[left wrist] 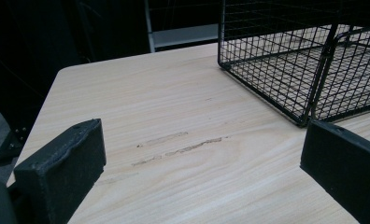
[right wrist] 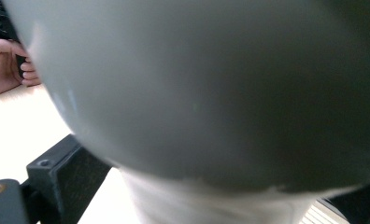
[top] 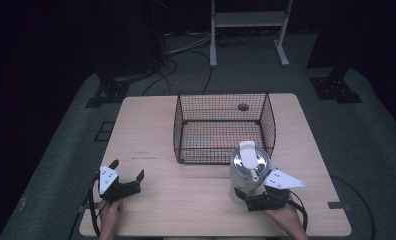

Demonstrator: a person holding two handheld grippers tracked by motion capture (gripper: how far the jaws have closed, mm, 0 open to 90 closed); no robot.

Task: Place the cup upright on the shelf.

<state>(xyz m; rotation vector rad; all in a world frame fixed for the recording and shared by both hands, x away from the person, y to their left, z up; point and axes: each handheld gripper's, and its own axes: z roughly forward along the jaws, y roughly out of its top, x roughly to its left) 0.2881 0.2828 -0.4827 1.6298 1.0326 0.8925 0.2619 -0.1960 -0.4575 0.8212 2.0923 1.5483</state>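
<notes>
A white and silver kettle stands on the wooden table just in front of the black wire basket. My right gripper is at its base from the near side, jaws closed against its body. In the right gripper view the kettle's pale wall is pressed close to the camera, with my right gripper around it and one jaw touching on the left. My left gripper rests at the table's near left, open with nothing between its jaws. The left gripper faces bare wood.
The wire basket is empty and sits at the table's middle back. A round hole in the tabletop shows behind it. A metal stand and cables lie on the floor beyond. The person's other hand appears far left.
</notes>
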